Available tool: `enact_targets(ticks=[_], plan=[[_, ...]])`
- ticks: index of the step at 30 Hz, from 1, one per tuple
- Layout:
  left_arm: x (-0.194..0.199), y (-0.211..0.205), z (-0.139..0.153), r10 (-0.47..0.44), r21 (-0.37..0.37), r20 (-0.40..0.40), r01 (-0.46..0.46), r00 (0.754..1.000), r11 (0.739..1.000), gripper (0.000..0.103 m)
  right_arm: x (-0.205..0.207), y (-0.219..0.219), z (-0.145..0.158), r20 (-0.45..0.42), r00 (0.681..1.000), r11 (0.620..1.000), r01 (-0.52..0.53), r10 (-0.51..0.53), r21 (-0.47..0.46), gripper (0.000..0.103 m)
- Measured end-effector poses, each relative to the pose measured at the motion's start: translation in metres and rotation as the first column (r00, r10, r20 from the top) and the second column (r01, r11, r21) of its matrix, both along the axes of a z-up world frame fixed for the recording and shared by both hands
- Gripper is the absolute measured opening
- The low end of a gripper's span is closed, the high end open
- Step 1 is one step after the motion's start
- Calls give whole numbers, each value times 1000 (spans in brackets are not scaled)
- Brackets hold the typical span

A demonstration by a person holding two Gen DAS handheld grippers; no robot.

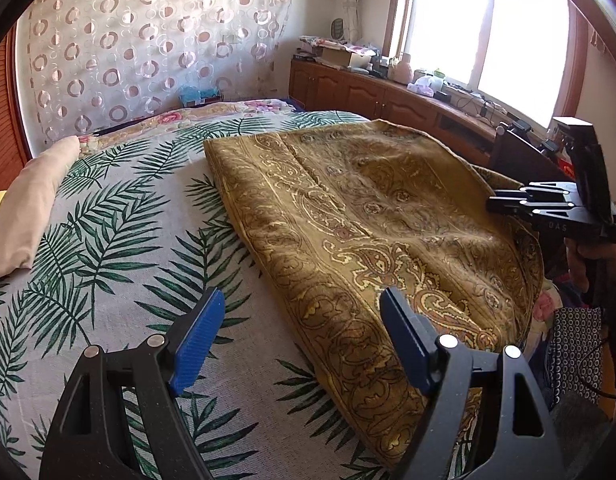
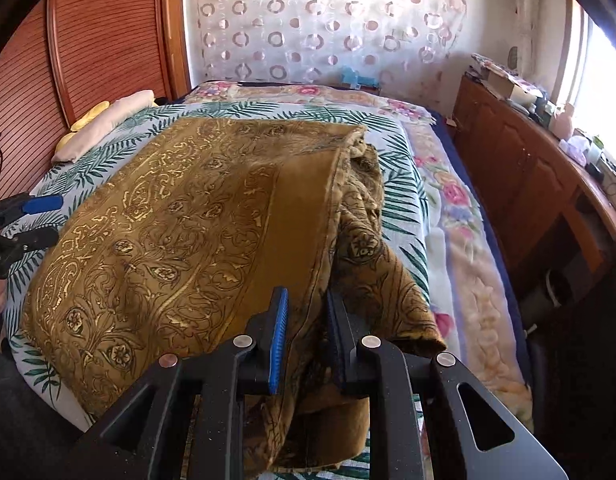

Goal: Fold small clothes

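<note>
Left gripper (image 1: 300, 344) fingers apart — right gripper (image 2: 308, 336) fingers pinching ochre cloth (image 2: 180, 240), pillow (image 1: 28, 208) beside.

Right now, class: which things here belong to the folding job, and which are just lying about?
Job:
gold paisley cloth
right tongs, gripping its edge
left tongs, open
palm-leaf bedsheet, the work surface

Lying about:
cream pillow
wooden cabinet with clutter
circle-patterned curtain
</note>
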State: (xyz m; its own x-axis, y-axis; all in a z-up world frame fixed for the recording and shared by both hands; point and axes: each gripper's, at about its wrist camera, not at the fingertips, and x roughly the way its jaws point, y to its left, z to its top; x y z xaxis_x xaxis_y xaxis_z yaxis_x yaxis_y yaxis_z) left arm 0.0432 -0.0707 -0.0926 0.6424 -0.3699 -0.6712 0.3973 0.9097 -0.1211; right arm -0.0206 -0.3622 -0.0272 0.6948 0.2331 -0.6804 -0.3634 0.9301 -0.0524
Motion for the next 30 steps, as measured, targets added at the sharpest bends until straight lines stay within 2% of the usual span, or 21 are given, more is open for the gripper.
enact_targets(ticks=[1,4,8,14,19,22,25,28,30], plan=[[0,-1,-1,-1,4,-5,1,1000,1000,81,-2,0,1,11,1000,1000,-19,19,17,7],[-1,-2,-2,-2,7,-10,3,1000,1000,81,-9,-5,11,55,998,1000,-11,11,14,2],[-2,-3,-3,-9,5,-21,9,1000,1000,80,-20,-18,24,108,993,999,49,-50,15,2],[-7,-1,-8,-36,8,-56,36,998,999,81,-25,-26,11,54,996,998,65,-64,-18,2],[-13,-1,-11,-70,-5,-88,70,994,998,63,-34,-25,18,70,995,997,76,-75,-23,2],[-20,-2,-13,-89,-18,-104,88,991,996,58,-38,-20,25,100,991,995,89,-86,-32,3],[-25,-3,-14,-99,-32,-115,96,988,995,50,-42,-5,28,131,988,996,88,-83,-33,15],[-29,-3,-15,-113,-38,-121,109,986,993,50,-50,4,30,151,986,997,74,-70,-24,42],[-33,-4,-15,-124,-37,-123,120,985,992,50,-55,9,31,156,987,999,52,-49,-11,44]])
